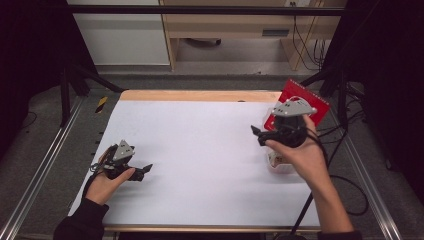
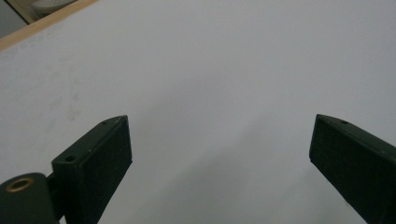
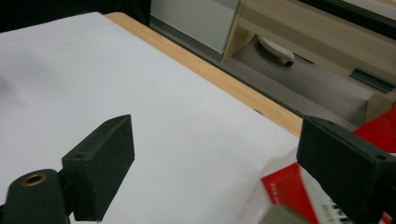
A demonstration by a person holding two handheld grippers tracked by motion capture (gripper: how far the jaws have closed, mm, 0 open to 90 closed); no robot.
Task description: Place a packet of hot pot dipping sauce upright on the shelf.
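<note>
The red packet point(image 1: 300, 97) is the thing nearest the right gripper point(image 1: 257, 134), lying just beyond and to the outer side of its jaws at the table's far right corner, partly behind the hand point(image 1: 300, 155) in the high view. In the right gripper view a red printed corner point(image 3: 285, 186) of it, under what seems a clear wrapper, sits low between the jaws, closer to the right-hand one; nothing is pinched, and the jaws stand wide apart, about as open as they look able to go. That spread suits a flat, broad item: the pads would need the room to straddle an edge. The jaws point across the white sheet point(image 1: 200, 150) rather than at the packet, so the grasp is probably not lined up yet.

A small pale object point(image 1: 280, 162) lies under the right wrist, too hidden to identify.

The left gripper point(image 1: 145, 170) rests low near the sheet's left edge, its jaws also wide open with only bare white surface between and ahead of them. Held there, it seems parked out of the way.

Beyond the sheet runs the wooden table edge point(image 3: 205, 70), then the floor and a pale cabinet point(image 1: 120, 40).
</note>
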